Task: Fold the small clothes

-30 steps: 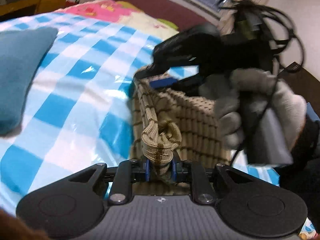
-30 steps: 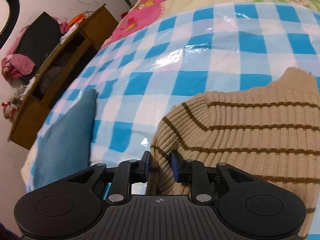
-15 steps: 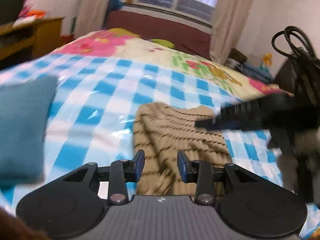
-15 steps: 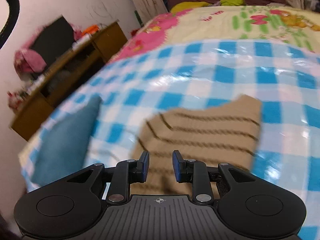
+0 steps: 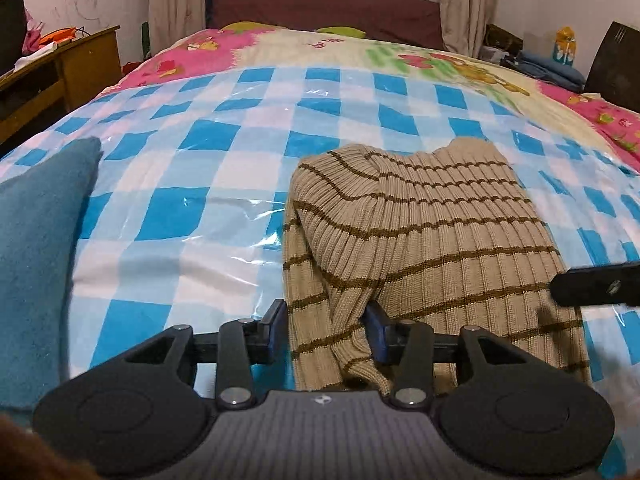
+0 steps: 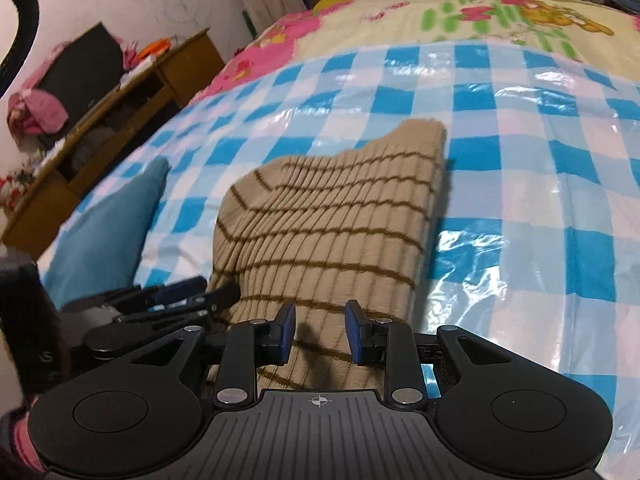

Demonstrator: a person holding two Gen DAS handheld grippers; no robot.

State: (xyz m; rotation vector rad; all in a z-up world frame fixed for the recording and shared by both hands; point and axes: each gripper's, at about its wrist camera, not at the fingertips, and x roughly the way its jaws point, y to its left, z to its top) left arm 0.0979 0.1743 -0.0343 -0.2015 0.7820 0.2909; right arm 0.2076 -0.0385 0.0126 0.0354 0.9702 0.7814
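Two grippers hang over a folded striped sweater on the checked plastic sheet covering the bed. Left gripper is opening, a sweater fold between its jaws; right gripper stands apart above the knit. A blue cushion lies at the sheet's left edge.

Light: indoor light is falling evenly, moderately bright.
Glare: white highlights are shining on the checked plastic sheet.
Shadows: soft shadows are lying under the striped sweater.
Blur: the right wrist view is looking slightly smeared.
Edges: fisheye is bending the frame, corners are going dark.
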